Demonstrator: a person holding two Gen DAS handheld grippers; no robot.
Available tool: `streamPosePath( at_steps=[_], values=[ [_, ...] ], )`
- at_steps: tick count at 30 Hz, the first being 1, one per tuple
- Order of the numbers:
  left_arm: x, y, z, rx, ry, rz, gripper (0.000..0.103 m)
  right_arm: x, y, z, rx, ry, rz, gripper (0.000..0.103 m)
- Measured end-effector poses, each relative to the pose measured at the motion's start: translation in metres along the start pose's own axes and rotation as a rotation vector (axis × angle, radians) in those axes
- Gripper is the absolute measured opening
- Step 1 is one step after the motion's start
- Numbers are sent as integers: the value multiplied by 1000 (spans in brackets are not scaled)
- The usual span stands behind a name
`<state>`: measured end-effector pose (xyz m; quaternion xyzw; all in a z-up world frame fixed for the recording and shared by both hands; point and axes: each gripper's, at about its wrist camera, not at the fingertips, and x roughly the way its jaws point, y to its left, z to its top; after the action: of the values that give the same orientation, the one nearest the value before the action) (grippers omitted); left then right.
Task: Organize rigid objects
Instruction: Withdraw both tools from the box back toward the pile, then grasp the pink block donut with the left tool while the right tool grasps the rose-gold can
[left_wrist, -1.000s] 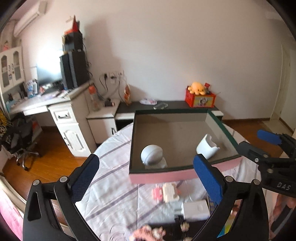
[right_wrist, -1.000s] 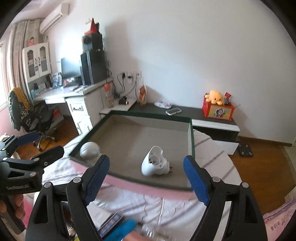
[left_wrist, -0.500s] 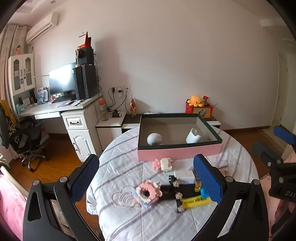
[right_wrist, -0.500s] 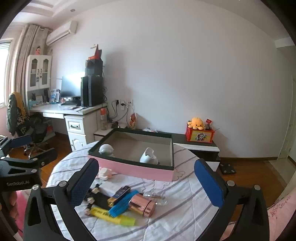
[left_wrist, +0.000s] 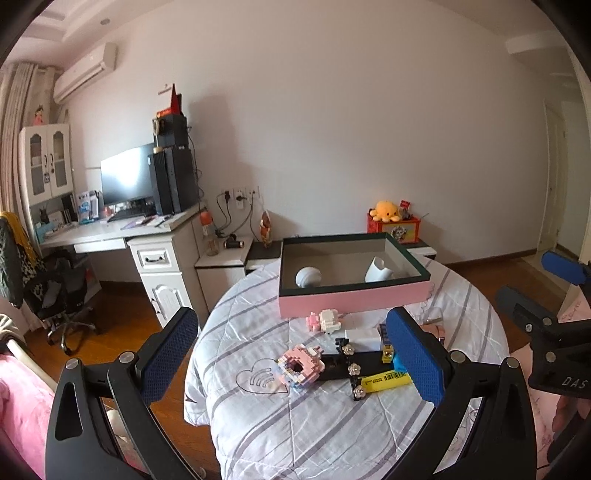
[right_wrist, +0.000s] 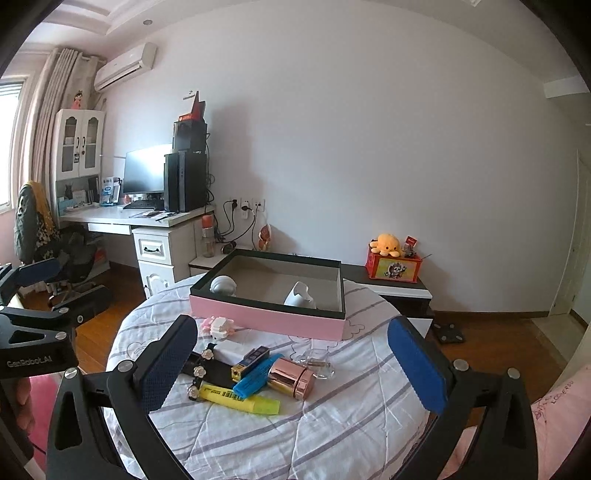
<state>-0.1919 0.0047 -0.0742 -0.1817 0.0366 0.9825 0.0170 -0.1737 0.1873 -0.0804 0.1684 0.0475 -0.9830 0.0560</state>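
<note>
- The round table under a striped cloth carries everything; judging by two white pieces already in the box, the sorting is partly done and the step in hand is choosing the next item.
- The pink box sits at twelve o'clock on the table, its tall near wall between the grippers and its floor.
- The left gripper and right gripper both hang spread wide at six o'clock, holding nothing.
- The loose pile lies mid-table: a black strip, yellow highlighter, rose-gold cylinder, pink brick ring.
- Next likely calls for lowering onto one piece; neighbours touch, so a clean pinch looks awkward.
</note>
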Motion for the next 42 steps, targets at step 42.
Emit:
streamPosePath(
  at_steps=[42],
  values=[
    [123, 10, -81, 39, 381, 13, 103, 155, -30, -80, 236, 426, 101, 90]
  ],
)
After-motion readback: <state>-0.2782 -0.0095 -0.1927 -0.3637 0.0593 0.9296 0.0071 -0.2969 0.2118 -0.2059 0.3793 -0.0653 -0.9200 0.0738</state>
